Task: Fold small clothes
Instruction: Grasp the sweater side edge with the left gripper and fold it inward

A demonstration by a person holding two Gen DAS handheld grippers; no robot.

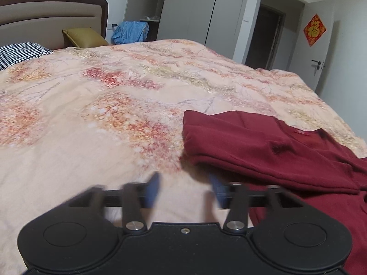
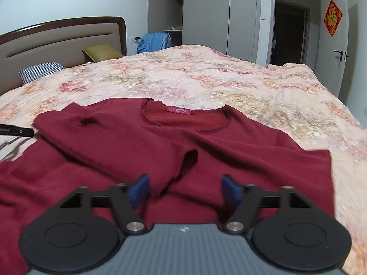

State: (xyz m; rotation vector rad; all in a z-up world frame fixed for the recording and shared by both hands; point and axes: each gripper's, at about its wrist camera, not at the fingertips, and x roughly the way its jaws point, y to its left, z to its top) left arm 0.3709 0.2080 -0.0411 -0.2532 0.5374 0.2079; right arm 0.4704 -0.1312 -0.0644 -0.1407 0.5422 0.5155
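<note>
A dark red long-sleeved top [image 2: 229, 151] lies flat on the bed, neckline with its pink label [image 2: 180, 110] away from me. Its left sleeve [image 2: 114, 142] is folded across the chest, with the cuff near the middle. My right gripper [image 2: 184, 189] is open and empty, hovering over the top's lower part just in front of the cuff. My left gripper [image 1: 185, 189] is open and empty, low over the bedspread just left of the top's folded left edge [image 1: 263, 142]. The left gripper's tip also shows in the right wrist view [image 2: 20, 131] at the left edge.
The floral peach bedspread [image 1: 103, 105] covers the whole bed. A checked pillow [image 1: 20, 52] and a mustard cushion [image 1: 83, 37] lie by the headboard. Blue clothes [image 1: 130, 32], a wardrobe and an open door stand beyond the bed.
</note>
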